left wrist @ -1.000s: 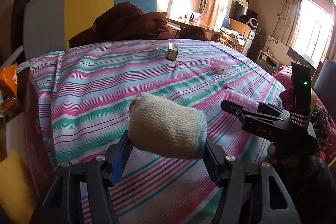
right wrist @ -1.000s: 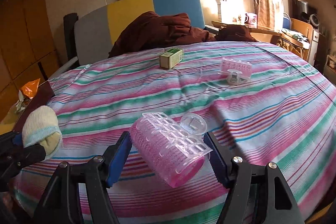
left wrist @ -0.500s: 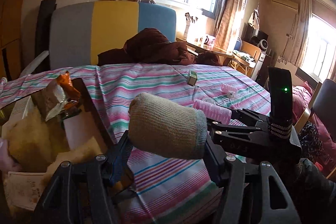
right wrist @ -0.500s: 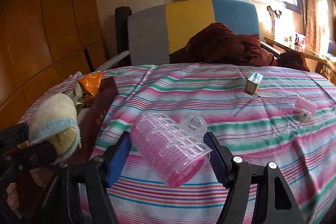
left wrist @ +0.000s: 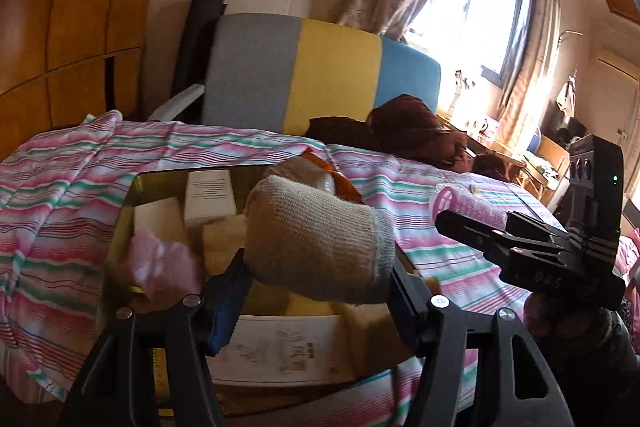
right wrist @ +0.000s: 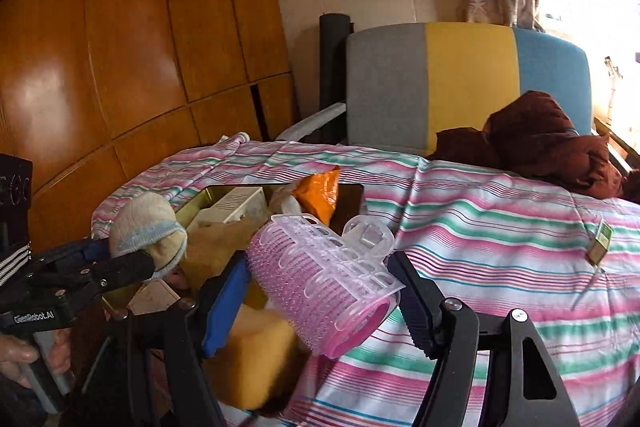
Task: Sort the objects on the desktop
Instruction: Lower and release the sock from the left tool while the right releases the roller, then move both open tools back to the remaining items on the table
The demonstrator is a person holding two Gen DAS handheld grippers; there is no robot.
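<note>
Both tongs have swung left since a second ago, from the open striped bedspread [right wrist: 500, 227] to the box [left wrist: 120, 227] of odds and ends. The left tongs [left wrist: 320, 291] grip the rolled sock [left wrist: 316, 239] above it, and the right tongs [right wrist: 320, 291] clamp the pink hair roller [right wrist: 320, 283] over its near corner.

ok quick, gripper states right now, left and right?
Left gripper: closed on the rolled sock, over the box.
Right gripper: closed on the pink hair roller, at the box's edge.
</note>
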